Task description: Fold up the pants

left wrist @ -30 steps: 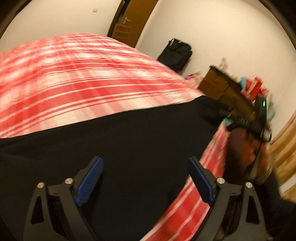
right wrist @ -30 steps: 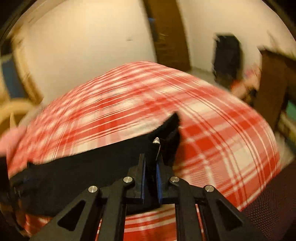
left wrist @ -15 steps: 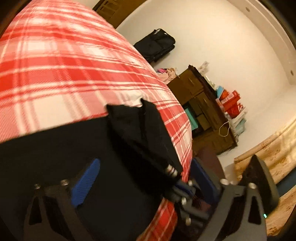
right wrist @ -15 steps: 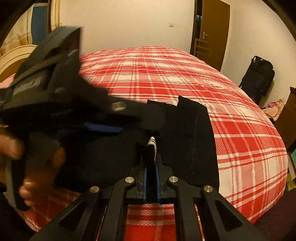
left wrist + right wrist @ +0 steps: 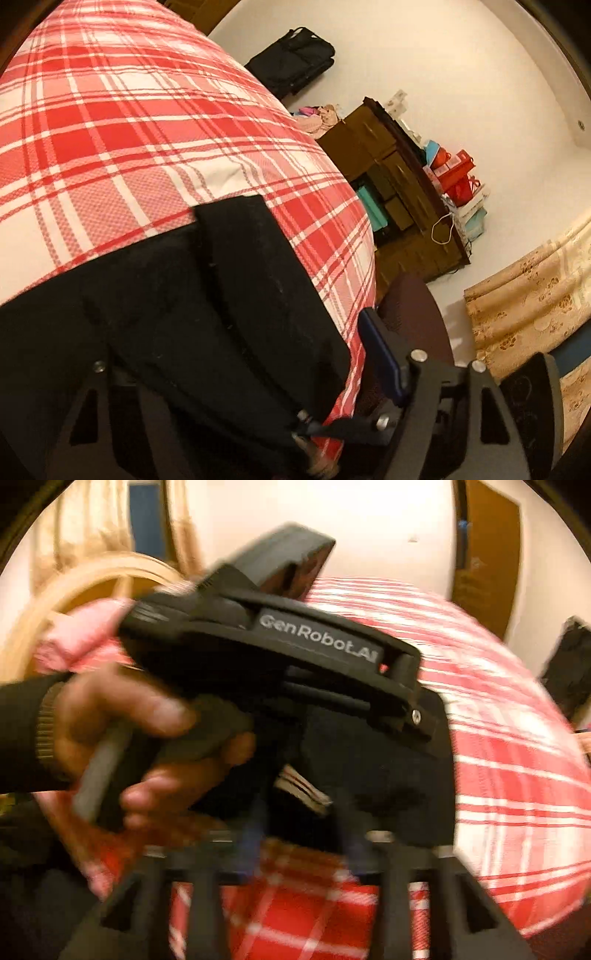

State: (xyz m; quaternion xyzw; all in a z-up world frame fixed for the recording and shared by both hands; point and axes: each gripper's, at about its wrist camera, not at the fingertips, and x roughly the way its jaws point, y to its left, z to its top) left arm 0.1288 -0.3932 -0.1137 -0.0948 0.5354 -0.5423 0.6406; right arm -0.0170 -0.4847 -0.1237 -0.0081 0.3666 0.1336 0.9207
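Black pants [image 5: 166,295] lie on the red plaid bed [image 5: 129,129], with a folded strip running along their right edge. My left gripper [image 5: 240,332] is wide open over the pants. Its blue right pad [image 5: 380,354] shows, while cloth hides the left finger. In the right wrist view my right gripper [image 5: 303,834] is blurred, its fingers apart, low at the near edge of the pants [image 5: 388,768]. A hand [image 5: 129,731] holds the left gripper's body [image 5: 277,653] right in front of it, hiding much of the cloth.
A black bag [image 5: 295,62] leans on the far wall. A brown dresser [image 5: 399,192] with red and teal items stands beside the bed, with a dark red chair [image 5: 413,306] and a curtain [image 5: 528,302] near it. A door [image 5: 487,554] and a headboard [image 5: 92,587] show.
My right gripper has opened and let go of the pants edge. The left gripper has moved closer across the right camera's view. The folded strip now lies flat on the pants.
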